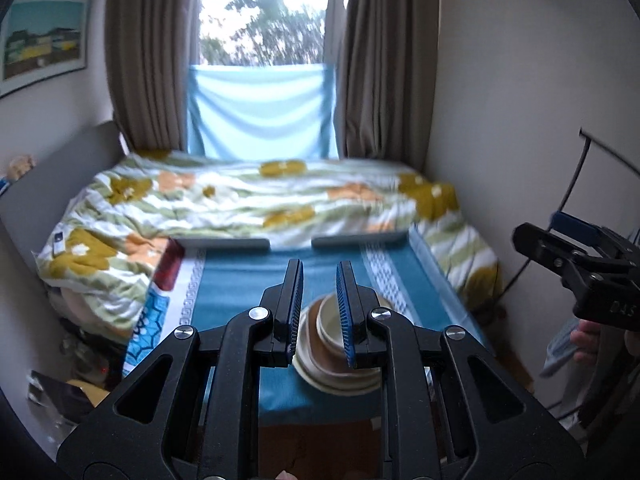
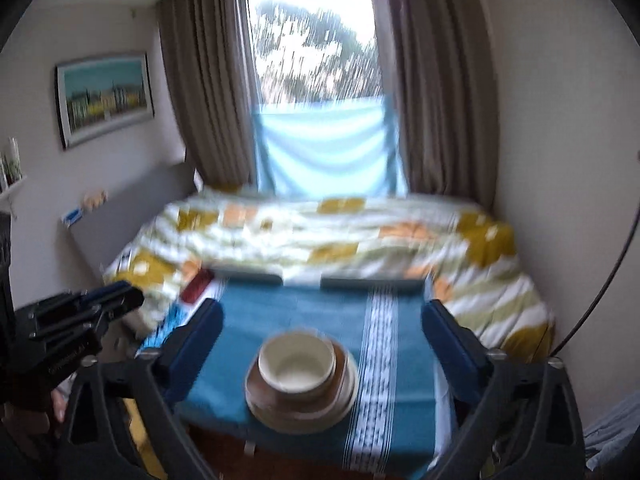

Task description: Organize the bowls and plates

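Risk first. The left gripper (image 1: 320, 308) hangs above the table with its jaws drawn nearly together and nothing between the pads; the stack (image 2: 301, 380) merely shows through the narrow gap from behind. The right gripper (image 2: 322, 344) has its jaws spread as wide as they go, also empty. Both views are smeared, so any descent toward the crockery in this state is, in my judgement, liable to strike a rim. The stack sits close to the near edge of the blue tablecloth (image 2: 404, 412); a knock from either tool could push it off the edge or topple the cream bowl (image 2: 297, 362) from the top.

Count, left to right: one dark red object (image 2: 197, 287) at the cloth's far left corner, identity not determinable. One stack, mid-table, holding one cream bowl uppermost, one brown dish (image 2: 340, 376) beneath it, and at least two cream plates (image 1: 336, 382) below; exact layers cannot be told. No loose crockery is visible elsewhere. Behind the table lies one bed (image 1: 248, 196) with a floral cover.
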Tool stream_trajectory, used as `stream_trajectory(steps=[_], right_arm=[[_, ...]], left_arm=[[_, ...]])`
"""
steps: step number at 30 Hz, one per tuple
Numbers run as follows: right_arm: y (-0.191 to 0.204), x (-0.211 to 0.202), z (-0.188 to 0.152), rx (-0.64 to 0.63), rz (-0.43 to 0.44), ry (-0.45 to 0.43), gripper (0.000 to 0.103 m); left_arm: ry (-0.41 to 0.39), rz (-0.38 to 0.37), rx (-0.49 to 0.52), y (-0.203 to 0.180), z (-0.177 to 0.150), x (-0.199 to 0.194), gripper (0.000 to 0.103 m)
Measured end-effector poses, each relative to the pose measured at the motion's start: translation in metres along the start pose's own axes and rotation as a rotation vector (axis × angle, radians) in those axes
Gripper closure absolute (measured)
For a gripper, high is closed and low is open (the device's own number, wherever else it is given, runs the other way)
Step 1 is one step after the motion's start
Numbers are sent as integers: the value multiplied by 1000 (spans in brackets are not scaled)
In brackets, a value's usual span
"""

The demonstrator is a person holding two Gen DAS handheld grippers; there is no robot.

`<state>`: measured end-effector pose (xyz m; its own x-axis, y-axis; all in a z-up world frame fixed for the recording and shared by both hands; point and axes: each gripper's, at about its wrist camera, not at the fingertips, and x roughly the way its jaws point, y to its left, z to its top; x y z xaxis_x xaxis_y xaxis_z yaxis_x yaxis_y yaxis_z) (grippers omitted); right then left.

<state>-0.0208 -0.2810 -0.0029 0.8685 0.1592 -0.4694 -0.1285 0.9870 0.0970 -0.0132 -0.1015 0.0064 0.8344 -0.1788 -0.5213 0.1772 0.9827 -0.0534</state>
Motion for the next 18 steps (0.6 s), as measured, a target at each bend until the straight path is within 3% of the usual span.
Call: stream_trajectory(steps=[4,9,11,12,13,18], right_arm=[[16,-20,0,-11,-55,-80,1],[25,-26,-4,-6,-92,-98,1],[27,-26,-7,-5,-105,-98,1],[27,-26,-8,-1,-104,-96,1],[26,-24,-9,3,-103,-92,1],[31,-25,-11,11,-108,-80,1]], left_arm=[[-71,11,-28,11,0,-25,88],[-96,7,-65,25,-5,-37,86],[-105,11,-59,28,-8,-40,64],[-114,24,-53,29,-9,-41,9],[-131,27,-50,29,-10,-43,1],[-179,41,-48,39,-12,-48,0]])
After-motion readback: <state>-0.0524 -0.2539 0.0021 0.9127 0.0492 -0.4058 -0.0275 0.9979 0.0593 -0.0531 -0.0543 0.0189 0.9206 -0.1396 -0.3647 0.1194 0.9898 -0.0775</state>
